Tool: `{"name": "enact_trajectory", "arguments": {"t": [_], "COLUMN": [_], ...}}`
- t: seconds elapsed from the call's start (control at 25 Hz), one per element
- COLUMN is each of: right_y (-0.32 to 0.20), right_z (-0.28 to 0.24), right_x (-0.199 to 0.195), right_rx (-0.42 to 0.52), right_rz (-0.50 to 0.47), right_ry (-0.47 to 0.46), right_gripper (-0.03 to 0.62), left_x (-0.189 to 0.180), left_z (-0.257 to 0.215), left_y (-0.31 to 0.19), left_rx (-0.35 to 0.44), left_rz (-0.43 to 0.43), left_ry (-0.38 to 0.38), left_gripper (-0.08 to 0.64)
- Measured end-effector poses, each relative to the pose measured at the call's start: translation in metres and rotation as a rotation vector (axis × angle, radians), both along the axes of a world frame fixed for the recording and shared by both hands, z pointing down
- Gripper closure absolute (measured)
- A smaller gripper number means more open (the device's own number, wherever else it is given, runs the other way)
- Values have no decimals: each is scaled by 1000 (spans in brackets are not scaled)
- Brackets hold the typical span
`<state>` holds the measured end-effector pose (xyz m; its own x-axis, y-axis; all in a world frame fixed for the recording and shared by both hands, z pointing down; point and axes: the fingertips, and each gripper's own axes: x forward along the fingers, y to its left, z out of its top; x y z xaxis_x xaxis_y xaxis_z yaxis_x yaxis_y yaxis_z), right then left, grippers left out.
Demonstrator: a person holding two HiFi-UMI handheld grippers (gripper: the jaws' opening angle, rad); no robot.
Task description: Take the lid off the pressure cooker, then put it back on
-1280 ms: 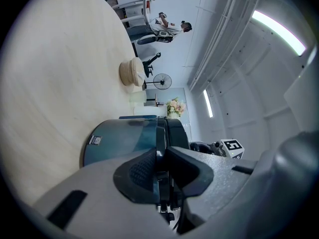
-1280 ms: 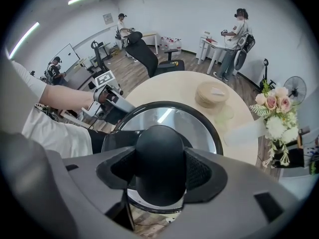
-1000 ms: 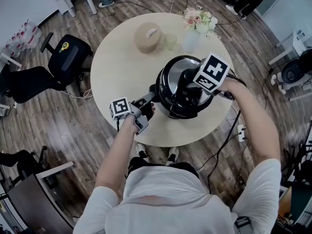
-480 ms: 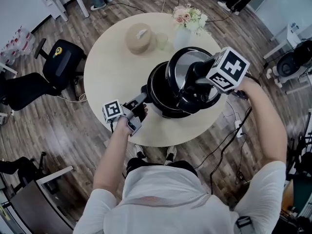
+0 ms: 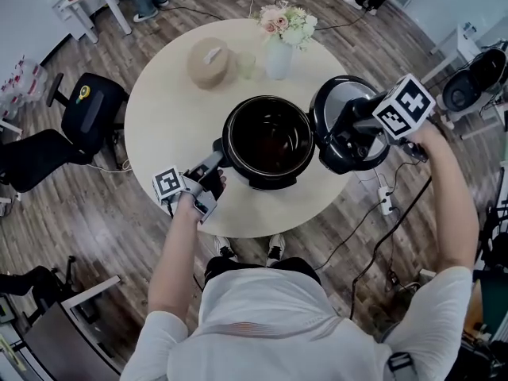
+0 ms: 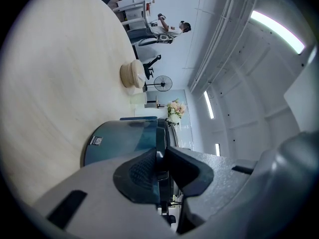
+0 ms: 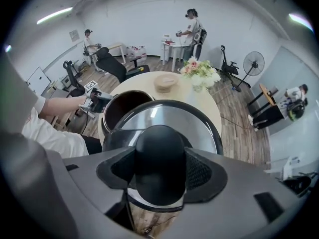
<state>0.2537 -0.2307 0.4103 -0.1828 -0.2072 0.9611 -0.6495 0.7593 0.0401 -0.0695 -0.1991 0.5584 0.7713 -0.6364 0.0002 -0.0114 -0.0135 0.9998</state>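
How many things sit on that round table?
4: the open cooker pot in the middle; at the far edge a tan round box, a small cup and a flower vase.

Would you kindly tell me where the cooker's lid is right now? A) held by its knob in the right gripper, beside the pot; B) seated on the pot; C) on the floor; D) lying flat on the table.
A: the right gripper grips the lid by its knob, and the head view shows the lid beside the open pot.
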Motion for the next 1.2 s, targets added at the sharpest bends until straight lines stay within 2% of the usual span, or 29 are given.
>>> {"name": "enact_trajectory", "arguments": {"t": [0.28,0.52,0.68,0.84,1.2], "right_y": [1,6,2,-7,-33], "right_z": [40,112,165,207,264], "right_x": [75,107,109,102,78], "right_rx": [-49,-116,-155,-178,-225], "right_rz": [146,212,241,229,176], "right_ry": [30,56,46,65,82], "right_gripper": [311,311,311,311,311], "left_x": [0,3,1,1,2], "left_z": [-1,-3,-4,-5,-3], "left_y": [0,2,1,1,-1], "left_rx": [0,-8,-8,1,7], "left_rz": [-6,-7,-21,-26,-52], "left_ry": [-8,5,7,6,14], "left_gripper": [492,492,492,492,492]}}
